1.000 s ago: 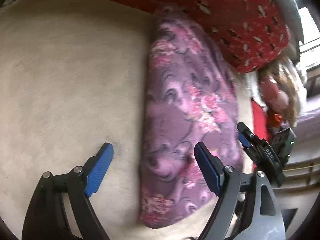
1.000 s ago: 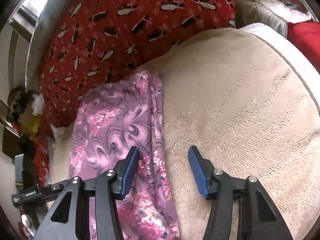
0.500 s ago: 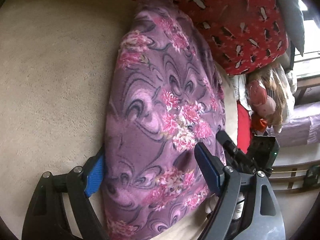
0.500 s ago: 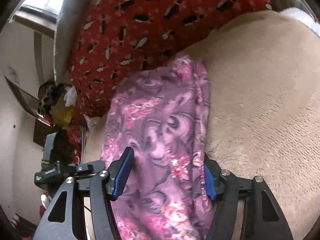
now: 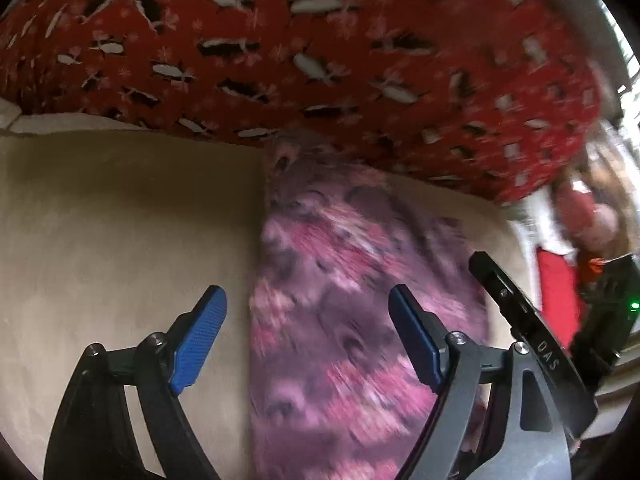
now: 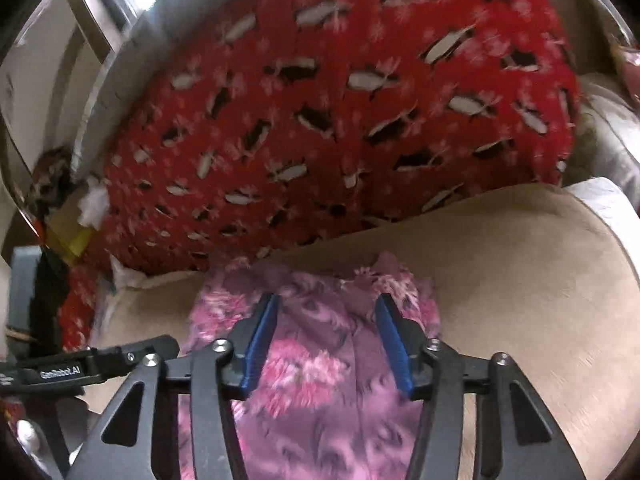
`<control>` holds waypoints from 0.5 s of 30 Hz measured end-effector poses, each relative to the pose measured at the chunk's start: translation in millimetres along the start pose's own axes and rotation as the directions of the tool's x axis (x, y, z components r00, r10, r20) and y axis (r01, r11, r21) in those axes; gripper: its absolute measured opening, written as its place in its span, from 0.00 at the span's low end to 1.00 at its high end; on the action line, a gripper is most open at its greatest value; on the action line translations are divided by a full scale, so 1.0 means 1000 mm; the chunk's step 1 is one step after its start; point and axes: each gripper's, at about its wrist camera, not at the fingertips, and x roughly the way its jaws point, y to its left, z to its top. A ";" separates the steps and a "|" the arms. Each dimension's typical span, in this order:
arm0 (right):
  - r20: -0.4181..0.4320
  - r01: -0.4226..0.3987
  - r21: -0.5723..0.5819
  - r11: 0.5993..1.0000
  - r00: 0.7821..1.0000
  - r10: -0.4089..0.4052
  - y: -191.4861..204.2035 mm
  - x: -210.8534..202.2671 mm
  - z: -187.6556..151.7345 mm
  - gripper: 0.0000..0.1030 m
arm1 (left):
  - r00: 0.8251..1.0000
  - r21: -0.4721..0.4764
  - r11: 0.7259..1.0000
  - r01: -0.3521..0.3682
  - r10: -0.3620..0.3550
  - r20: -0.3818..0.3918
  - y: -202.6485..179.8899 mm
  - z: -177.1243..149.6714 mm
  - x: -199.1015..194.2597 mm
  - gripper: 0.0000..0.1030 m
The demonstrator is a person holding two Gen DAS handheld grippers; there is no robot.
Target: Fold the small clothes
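Item: purple floral garment (image 5: pixel 344 320), folded into a long strip on the beige cushion (image 5: pixel 120 220), far end under the red penguin-print blanket (image 5: pixel 320 60). We note our left gripper (image 5: pixel 304 332) now lifted back, wide open, empty. Our right gripper (image 6: pixel 326 344), jaws just narrowing, straddles the cloth ungripped. Next fold pending.

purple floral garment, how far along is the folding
Looks done: the purple floral garment lies as a narrow folded strip on the beige cushion. In hand: nothing; left gripper and right gripper are open above it. Left: probably a crosswise fold.
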 end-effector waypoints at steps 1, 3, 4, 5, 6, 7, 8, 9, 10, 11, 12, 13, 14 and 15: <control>-0.038 0.052 -0.008 0.999 0.998 -0.052 -0.003 0.013 -0.002 0.45 | 0.999 -0.002 0.999 -0.035 0.035 -0.029 0.001 0.000 0.014 0.81; -0.113 0.105 0.007 0.994 0.988 -0.104 -0.013 0.038 -0.006 0.43 | 0.991 -0.036 0.998 -0.043 0.038 -0.125 0.012 0.000 0.047 0.84; -0.100 0.106 0.012 0.994 0.989 -0.105 -0.013 0.037 -0.003 0.43 | 0.995 -0.065 0.998 -0.015 0.009 -0.099 0.018 0.000 0.047 0.86; -0.113 0.113 0.012 0.994 0.987 -0.111 -0.012 0.037 -0.001 0.43 | 0.996 -0.065 0.998 -0.008 0.001 -0.093 0.019 0.000 0.045 0.86; -0.122 0.118 0.001 0.993 0.986 -0.117 -0.010 0.036 0.001 0.43 | 0.995 -0.059 0.998 -0.001 -0.005 -0.098 0.020 0.000 0.042 0.85; -0.119 0.108 -0.010 0.994 0.987 -0.108 -0.007 0.030 0.003 0.43 | 0.995 -0.055 0.998 0.013 -0.018 -0.096 0.021 -0.002 0.037 0.84; -0.113 0.083 -0.014 0.996 0.990 -0.084 -0.005 0.023 0.003 0.43 | 0.995 -0.054 0.998 0.031 -0.036 -0.089 0.024 -0.006 0.031 0.84; -0.102 0.036 -0.013 0.999 0.994 -0.037 -0.005 0.010 0.001 0.45 | 0.996 -0.058 0.997 0.048 -0.053 -0.078 0.029 -0.014 0.021 0.84; -0.085 0.007 -0.014 1.000 0.996 -0.008 -0.005 -0.001 -0.003 0.45 | 0.995 -0.065 0.996 0.063 -0.068 -0.074 0.032 -0.020 0.015 0.84; -0.067 -0.024 -0.018 1.000 0.998 0.022 -0.005 -0.012 -0.007 0.46 | 0.993 -0.074 0.993 0.090 -0.095 -0.069 0.036 -0.029 0.009 0.84; -0.053 -0.062 -0.022 0.998 0.997 0.061 -0.005 -0.023 -0.013 0.47 | 0.990 -0.091 0.989 0.118 -0.124 -0.065 0.039 -0.039 0.005 0.84; -0.051 -0.094 -0.030 0.995 0.994 0.093 -0.005 -0.030 -0.022 0.47 | 0.988 -0.107 0.985 0.137 -0.144 -0.063 0.039 -0.048 0.003 0.84; -0.064 -0.097 -0.044 0.994 0.994 0.094 -0.006 -0.032 -0.029 0.47 | 0.987 -0.118 0.983 0.139 -0.147 -0.067 0.040 -0.057 0.004 0.84; -0.098 -0.054 -0.081 0.995 0.994 0.046 -0.004 -0.027 -0.038 0.43 | 0.989 -0.110 0.987 0.120 -0.128 -0.072 0.039 -0.064 0.007 0.84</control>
